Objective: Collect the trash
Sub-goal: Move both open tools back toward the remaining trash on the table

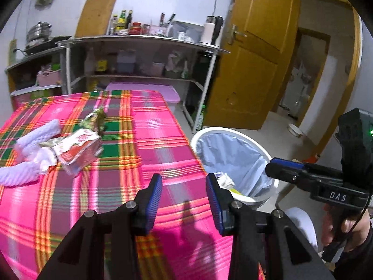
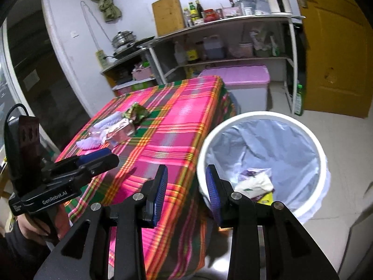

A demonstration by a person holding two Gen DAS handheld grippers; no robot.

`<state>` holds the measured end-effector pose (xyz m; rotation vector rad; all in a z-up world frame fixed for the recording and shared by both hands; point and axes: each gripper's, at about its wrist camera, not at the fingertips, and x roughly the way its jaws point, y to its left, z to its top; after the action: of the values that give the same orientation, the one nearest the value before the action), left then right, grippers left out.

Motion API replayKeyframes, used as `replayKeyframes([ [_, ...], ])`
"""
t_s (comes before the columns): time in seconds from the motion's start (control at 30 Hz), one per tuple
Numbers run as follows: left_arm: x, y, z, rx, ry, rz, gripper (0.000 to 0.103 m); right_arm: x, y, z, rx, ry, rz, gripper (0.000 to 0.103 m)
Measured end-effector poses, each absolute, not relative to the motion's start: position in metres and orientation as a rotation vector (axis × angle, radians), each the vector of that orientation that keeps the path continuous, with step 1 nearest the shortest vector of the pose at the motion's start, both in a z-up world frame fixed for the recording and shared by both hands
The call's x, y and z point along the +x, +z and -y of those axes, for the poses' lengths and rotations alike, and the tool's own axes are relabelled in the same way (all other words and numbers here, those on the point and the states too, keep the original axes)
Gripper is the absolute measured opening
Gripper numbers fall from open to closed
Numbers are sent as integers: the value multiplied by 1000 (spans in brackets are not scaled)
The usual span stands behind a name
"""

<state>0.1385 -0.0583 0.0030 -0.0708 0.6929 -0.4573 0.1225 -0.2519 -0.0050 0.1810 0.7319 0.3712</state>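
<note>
On the pink plaid table lie a red-and-white carton, white foam netting and a crumpled green wrapper. The same pile shows in the right wrist view: carton, netting, wrapper. A white bin with a pale blue liner stands right of the table and holds some trash. My left gripper is open and empty over the table's near right edge. My right gripper is open and empty at the bin's left rim.
A metal shelf unit with bottles, jars and a kettle stands behind the table. A pink-lidded storage box sits on the floor before it. A yellow door is open at the right. A green bottle stands by the shelf leg.
</note>
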Motion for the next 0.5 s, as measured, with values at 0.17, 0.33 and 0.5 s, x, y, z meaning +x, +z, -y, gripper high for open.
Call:
replayKeyframes([
  [0.17, 132, 2, 30, -83, -389, -683, 39, 129, -6, 236, 172, 418, -755, 35],
  [0.33, 130, 2, 1, -91, -320, -681, 39, 136, -2, 218, 136, 454, -750, 58],
  [0.5, 132, 4, -34, -106, -247, -670, 39, 148, 3, 195, 90, 479, -757, 58],
])
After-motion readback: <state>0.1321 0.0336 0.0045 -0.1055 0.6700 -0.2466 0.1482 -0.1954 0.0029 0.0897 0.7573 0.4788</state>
